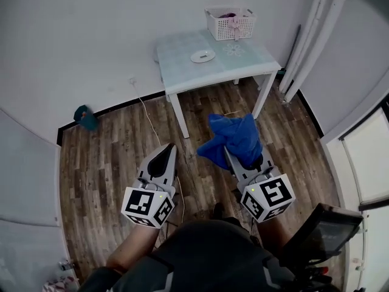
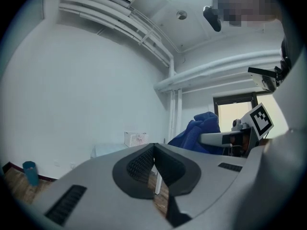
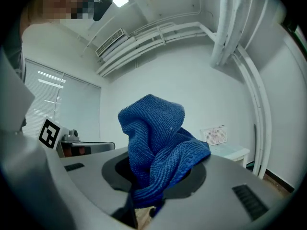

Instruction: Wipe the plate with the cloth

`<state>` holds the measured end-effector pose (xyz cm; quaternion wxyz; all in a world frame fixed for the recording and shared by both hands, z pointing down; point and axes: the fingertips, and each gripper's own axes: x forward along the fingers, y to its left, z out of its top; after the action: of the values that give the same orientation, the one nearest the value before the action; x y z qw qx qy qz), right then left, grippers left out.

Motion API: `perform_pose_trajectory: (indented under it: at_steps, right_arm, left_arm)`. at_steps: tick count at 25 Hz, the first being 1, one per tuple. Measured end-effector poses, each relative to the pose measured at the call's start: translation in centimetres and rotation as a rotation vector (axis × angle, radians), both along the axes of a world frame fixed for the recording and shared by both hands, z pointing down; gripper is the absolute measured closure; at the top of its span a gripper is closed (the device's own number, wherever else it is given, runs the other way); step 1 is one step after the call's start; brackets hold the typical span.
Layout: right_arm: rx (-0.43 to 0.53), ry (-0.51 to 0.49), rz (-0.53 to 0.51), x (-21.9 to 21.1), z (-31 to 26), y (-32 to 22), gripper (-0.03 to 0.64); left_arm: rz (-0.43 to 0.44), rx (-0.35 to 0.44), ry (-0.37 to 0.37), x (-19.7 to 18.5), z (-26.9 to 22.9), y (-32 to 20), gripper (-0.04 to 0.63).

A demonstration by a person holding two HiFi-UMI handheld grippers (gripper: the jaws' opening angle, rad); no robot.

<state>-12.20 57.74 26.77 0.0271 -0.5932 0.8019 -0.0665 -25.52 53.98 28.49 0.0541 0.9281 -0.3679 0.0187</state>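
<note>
A white plate (image 1: pixel 202 56) lies on a small pale table (image 1: pixel 182 72) far ahead of me, near the wall. My right gripper (image 1: pixel 230 154) is shut on a blue cloth (image 1: pixel 234 138), which bunches up over its jaws; in the right gripper view the blue cloth (image 3: pixel 156 147) fills the jaw gap of the right gripper (image 3: pixel 148 186). My left gripper (image 1: pixel 165 156) is shut with nothing in it, and in the left gripper view its jaws (image 2: pixel 154 162) meet tip to tip. Both grippers hang over the wooden floor, well short of the table.
A white basket (image 1: pixel 230 23) stands at the table's back right corner. A teal object (image 1: pixel 86 117) sits on the floor by the left wall. White pipes (image 1: pixel 313 35) run up the right corner. A dark chair (image 1: pixel 319 236) is close at my lower right.
</note>
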Motion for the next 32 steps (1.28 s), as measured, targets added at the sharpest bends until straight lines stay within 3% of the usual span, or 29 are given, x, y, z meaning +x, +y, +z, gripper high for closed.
perform_pose_trajectory:
  at_steps: [9, 17, 26, 32]
  right_arm:
    - [-0.009, -0.012, -0.044, 6.2, 1.2, -6.9, 0.497]
    - [-0.021, -0.027, -0.05, 8.0, 2.1, -13.6, 0.497]
    - [-0.023, 0.005, 0.012, 8.0, 1.9, -22.5, 0.497]
    - [-0.051, 0.046, 0.022, 6.7, 2.2, -27.8, 0.497]
  left_arm:
    - [-0.026, -0.006, -0.018, 6.5, 0.4, -6.0, 0.586]
    - [-0.049, -0.02, -0.023, 7.6, 1.1, -13.0, 0.586]
    - [-0.009, -0.021, -0.011, 7.4, 1.3, -22.2, 0.586]
    - [0.042, -0.035, 0.054, 6.9, 1.1, -27.4, 0.586]
